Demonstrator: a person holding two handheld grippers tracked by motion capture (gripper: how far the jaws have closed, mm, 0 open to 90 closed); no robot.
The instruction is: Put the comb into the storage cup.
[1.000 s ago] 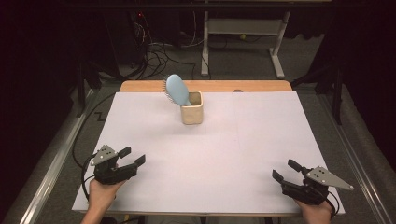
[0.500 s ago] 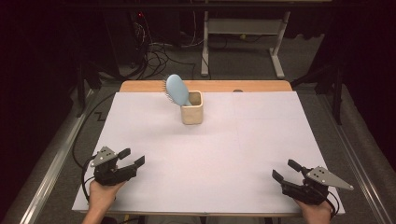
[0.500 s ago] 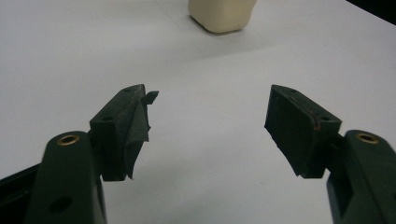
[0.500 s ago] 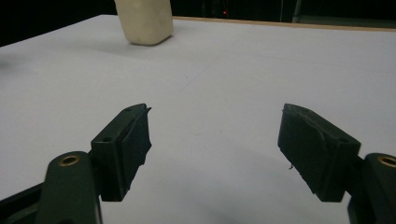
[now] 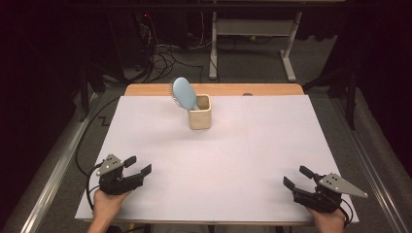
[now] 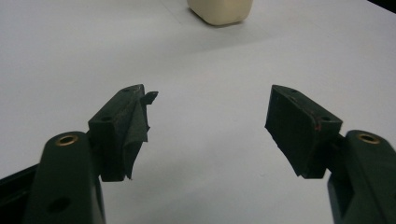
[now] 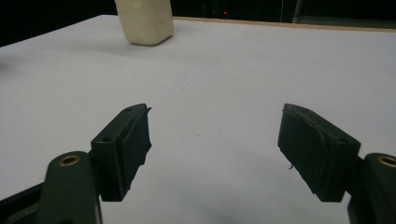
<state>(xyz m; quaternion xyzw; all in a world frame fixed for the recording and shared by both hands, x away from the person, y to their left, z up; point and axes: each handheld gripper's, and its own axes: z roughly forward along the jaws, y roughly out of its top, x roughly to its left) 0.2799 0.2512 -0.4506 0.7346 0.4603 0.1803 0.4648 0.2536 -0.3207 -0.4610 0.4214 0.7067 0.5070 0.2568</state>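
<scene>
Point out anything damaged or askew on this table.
The left gripper has a frayed, peeling pad on one jaw. The blue hairbrush leans sideways out of the cream cup. Nothing else stands out.

Light blue hairbrush [image 5: 183, 93], cream holder [image 5: 199, 118], white table cover [image 5: 233, 160], black jaws.

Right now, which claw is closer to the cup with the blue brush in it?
Left. The left claw is below-left of the cup; the right claw sits farther away, below-right.
</scene>
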